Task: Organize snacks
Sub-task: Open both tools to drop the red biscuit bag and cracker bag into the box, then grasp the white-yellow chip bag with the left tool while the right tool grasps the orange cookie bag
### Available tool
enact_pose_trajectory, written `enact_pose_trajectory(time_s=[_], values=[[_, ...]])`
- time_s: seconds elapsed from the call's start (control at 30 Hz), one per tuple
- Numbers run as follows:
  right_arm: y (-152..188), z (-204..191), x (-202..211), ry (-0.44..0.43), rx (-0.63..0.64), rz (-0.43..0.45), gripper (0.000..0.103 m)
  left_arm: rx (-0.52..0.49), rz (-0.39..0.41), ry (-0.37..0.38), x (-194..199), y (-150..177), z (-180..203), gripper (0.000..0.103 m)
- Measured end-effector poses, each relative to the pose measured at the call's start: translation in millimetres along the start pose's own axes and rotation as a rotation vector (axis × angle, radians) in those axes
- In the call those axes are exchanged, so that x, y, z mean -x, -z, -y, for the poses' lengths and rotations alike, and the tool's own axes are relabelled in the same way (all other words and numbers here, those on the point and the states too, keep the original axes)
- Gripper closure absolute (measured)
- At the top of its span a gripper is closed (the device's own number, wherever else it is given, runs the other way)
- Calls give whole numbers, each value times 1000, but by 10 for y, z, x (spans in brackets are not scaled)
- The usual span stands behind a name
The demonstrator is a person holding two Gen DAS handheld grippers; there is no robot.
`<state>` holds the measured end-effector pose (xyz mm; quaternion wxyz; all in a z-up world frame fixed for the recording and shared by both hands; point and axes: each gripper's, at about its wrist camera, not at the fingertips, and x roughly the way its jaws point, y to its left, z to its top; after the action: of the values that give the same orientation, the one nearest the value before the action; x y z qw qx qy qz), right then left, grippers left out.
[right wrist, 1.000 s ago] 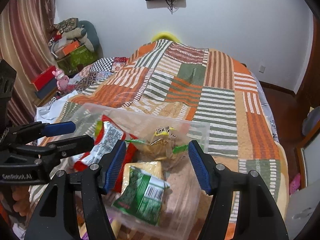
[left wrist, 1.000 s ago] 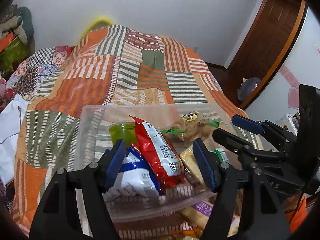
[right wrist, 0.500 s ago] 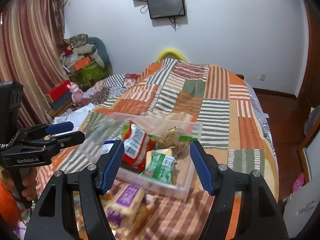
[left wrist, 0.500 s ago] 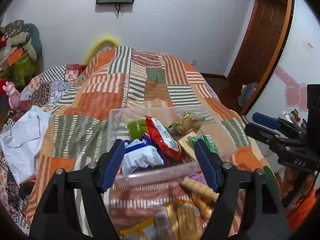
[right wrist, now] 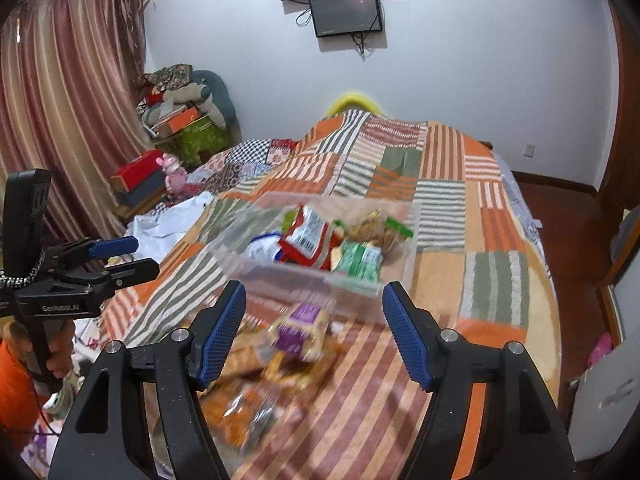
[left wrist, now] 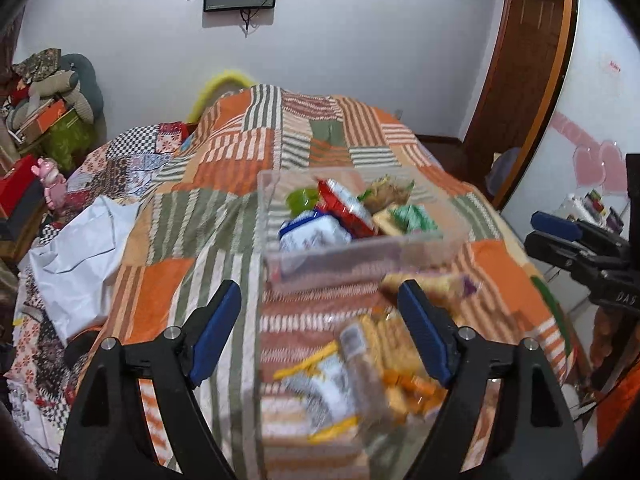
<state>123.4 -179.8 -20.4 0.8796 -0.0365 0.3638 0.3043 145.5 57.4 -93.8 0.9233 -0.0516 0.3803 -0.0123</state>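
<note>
The task looks partly done: a clear bin [left wrist: 360, 248] on the bed [left wrist: 224, 224] already holds several packets, with a blue-and-white bag [left wrist: 312, 234] at its left, a red bag [left wrist: 346, 206] in the middle and a green packet [left wrist: 412, 218] at the right. A loose pile of snacks [left wrist: 360, 364] lies on the quilt just in front of the bin, so those packets seem to be what is left to sort. In the left wrist view, the left gripper [left wrist: 320, 332] has its jaws apart and opening, with nothing clamped; the bin sits at about 12 o'clock beyond them, and the blurred pile lies under and between the jaws, toward 3 o'clock. In the right wrist view, the right gripper [right wrist: 314, 332] is also empty, its jaws apart and opening; a purple packet [right wrist: 300, 330] from the pile lies between them without touching the pads, and the bin lies at 12 o'clock.
</note>
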Motion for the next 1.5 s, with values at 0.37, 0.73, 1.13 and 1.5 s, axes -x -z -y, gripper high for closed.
enact_pose_trajectory(time_s=[0.37,0.73,1.13,1.5], values=[[478,-291,-72,3,7,-73,29,-3,-85,2,-19,517,-59,20],[816,-512,-430,-58,14,-190,29,24,-173,11,-271,816,-83,20],[915,-455,-603,-166,-57,-223,52,58,-227,-4,-539,871,-108,20],[887,-377,-402,-90,-9,-165,62,83,-220,13,-782,897,-90,21]])
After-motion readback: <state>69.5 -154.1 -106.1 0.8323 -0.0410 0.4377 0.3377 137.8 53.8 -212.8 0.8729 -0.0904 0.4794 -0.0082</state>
